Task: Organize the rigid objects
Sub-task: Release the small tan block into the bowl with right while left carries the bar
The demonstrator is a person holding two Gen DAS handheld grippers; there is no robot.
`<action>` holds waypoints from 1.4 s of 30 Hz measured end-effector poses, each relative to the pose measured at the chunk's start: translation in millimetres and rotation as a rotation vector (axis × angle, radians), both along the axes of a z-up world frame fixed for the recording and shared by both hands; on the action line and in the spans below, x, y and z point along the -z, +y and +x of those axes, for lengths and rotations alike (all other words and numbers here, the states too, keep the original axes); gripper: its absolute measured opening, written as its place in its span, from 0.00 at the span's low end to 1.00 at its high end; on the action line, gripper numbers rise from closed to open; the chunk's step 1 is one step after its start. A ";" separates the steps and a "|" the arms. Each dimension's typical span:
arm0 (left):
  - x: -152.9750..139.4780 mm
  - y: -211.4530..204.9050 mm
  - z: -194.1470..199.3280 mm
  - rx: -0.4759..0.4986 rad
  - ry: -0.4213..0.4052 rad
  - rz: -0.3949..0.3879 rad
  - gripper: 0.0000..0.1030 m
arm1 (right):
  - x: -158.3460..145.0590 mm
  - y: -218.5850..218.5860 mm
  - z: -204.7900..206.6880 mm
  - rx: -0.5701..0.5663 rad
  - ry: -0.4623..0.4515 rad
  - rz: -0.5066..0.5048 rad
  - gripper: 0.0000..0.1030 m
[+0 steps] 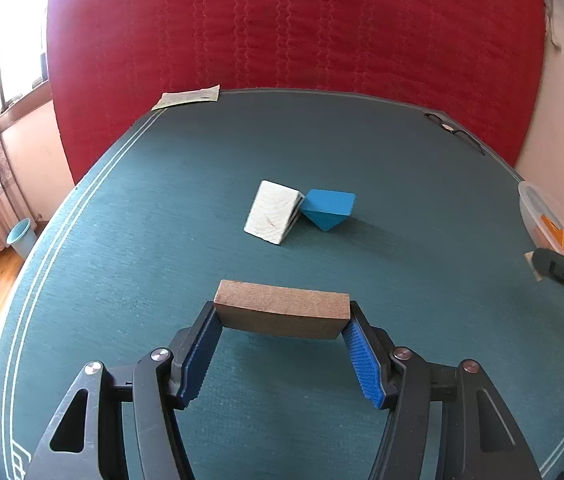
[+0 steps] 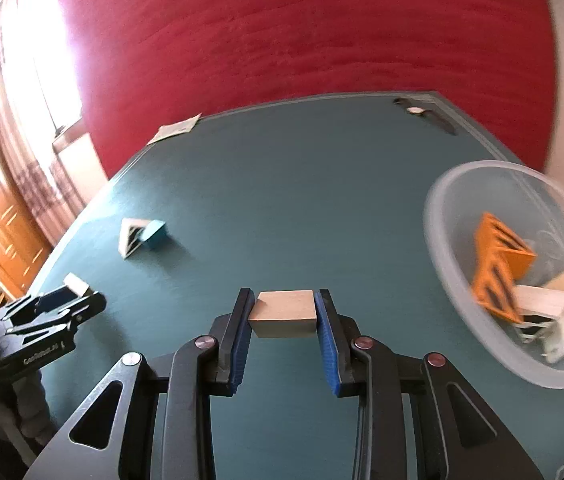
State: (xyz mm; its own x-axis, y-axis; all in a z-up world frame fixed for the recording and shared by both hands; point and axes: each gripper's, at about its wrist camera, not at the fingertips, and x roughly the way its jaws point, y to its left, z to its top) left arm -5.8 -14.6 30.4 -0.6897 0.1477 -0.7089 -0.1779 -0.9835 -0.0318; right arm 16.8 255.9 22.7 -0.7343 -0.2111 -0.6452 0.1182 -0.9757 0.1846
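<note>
Two grippers, one block each. Left gripper (image 1: pixel 282 316) fingers clamp a long brown block (image 1: pixel 283 309) by its ends, above the green worktop (image 1: pixel 402 208). Right gripper (image 2: pixel 285 314) fingers clamp a pale wood block (image 2: pixel 284 313), just left of one clear bowl (image 2: pixel 448 216) holding several pieces. Two pieces on the worktop, touching: one white wedge (image 1: pixel 271 212), one blue wedge (image 1: pixel 328 208).

Brown wooden block (image 1: pixel 283 314): long, flat, level, clamped end to end above green table. Pale wooden block (image 2: pixel 284 314): short, squarish, also clamped, near clear plastic bowl (image 2: pixel 440 216). Bowl holds orange slotted piece (image 2: pixel 498 260) and pale blocks. Mid-table: white wedge (image 1: pixel 271 212) leaning, touching blue prism (image 1: pixel 328 208).
</note>
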 end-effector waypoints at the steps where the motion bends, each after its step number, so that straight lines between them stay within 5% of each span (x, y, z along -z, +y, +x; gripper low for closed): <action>1: 0.2 1.7 0.2 0.002 -0.001 -0.001 0.62 | -2.7 7.7 2.1 0.017 0.007 -0.003 0.31; 20: -5.1 36.2 9.3 0.067 0.003 0.021 0.62 | -29.7 105.4 15.8 0.236 0.081 -0.001 0.31; 42: -9.1 59.6 15.5 0.128 0.010 0.026 0.62 | -12.7 135.6 17.6 0.305 0.054 0.034 0.31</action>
State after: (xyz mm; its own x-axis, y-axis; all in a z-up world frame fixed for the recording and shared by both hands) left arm 9.7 45.0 39.5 -0.6708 0.2535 -0.6969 -0.3024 -0.9516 -0.0551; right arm 34.4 391.6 35.4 -0.7941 0.0455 -0.6061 -0.1725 -0.9731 0.1529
